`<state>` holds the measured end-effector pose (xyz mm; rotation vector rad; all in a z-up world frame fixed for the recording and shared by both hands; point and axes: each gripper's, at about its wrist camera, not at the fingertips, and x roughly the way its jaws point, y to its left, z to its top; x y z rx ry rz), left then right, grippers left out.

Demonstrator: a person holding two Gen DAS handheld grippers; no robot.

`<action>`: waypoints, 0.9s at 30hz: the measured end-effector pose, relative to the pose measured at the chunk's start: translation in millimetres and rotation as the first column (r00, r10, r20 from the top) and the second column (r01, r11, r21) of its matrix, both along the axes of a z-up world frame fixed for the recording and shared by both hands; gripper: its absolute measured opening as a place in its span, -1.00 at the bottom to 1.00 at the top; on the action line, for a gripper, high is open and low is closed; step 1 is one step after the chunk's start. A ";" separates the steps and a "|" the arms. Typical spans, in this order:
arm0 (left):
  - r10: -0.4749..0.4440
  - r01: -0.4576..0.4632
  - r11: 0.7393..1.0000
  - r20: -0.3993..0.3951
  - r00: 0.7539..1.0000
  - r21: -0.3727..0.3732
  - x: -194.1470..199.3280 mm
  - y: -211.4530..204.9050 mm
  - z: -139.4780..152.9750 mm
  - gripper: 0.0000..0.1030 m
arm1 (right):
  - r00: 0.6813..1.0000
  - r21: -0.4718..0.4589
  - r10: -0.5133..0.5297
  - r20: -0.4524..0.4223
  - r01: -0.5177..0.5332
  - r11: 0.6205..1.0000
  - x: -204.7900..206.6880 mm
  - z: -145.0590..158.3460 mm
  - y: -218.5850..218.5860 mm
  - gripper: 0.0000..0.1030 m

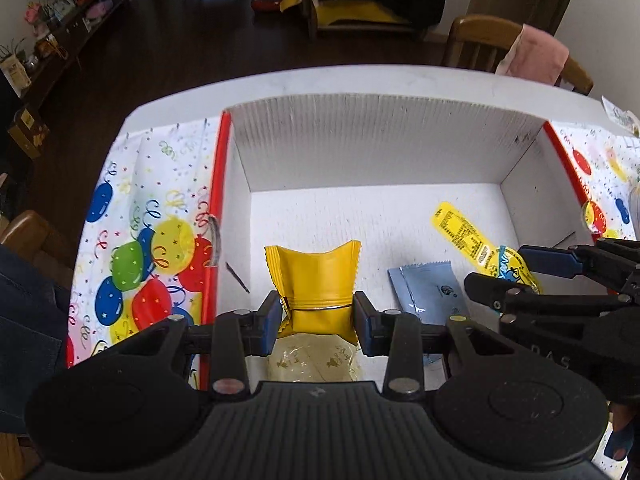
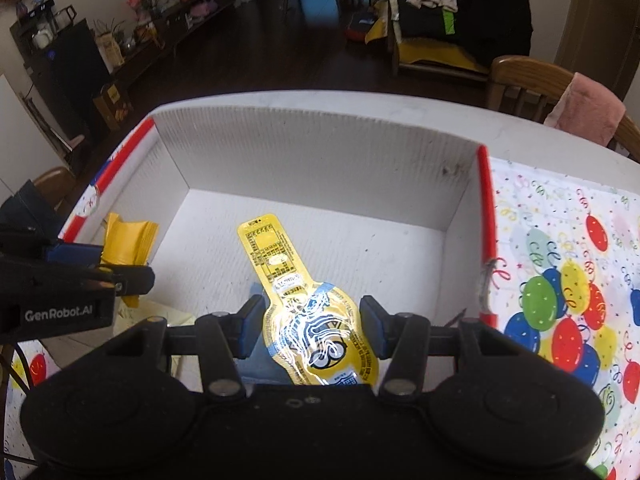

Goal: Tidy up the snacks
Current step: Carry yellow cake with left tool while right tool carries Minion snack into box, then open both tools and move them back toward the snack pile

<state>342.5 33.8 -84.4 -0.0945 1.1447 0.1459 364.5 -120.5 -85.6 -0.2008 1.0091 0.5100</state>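
A white cardboard box [image 1: 380, 140] with red edges lies open below both grippers. My left gripper [image 1: 318, 316] is shut on a plain yellow snack packet [image 1: 316, 272], which hangs over the box's near left part. Under it lies a pale yellow packet [image 1: 316, 360]. My right gripper [image 2: 312, 330] is shut on the wide end of a long yellow pouch [image 2: 316, 336] with a cartoon print, its narrow end pointing into the box [image 2: 320, 152]. A light blue packet [image 1: 430, 292] lies on the box floor between the two. The left gripper [image 2: 108, 266] shows at the left of the right wrist view.
The box rests on a white table [image 1: 360, 76] with a balloon-print cloth [image 1: 140, 248] on both sides. A wooden chair [image 1: 476, 40] with a pink cloth [image 1: 536, 54] stands behind the table. A person's dark clothing [image 1: 24, 320] is at the left edge.
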 end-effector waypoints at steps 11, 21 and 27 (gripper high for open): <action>-0.047 0.049 0.998 -0.061 0.997 0.031 14.0 -10.4 -19.7 -0.28 | 0.997 -0.050 0.007 -0.073 -0.010 0.999 8.6 -21.9 5.2 -0.02; -0.060 0.064 0.997 -0.069 0.996 0.052 15.2 -13.8 -21.4 -0.23 | 0.996 -0.066 0.008 -0.088 -0.014 0.998 7.2 -26.8 6.9 0.00; -0.062 0.065 0.996 -0.052 0.997 0.063 11.6 -17.9 -16.7 -0.10 | 0.997 -0.053 0.016 -0.081 -0.020 0.998 3.4 -25.1 6.7 0.09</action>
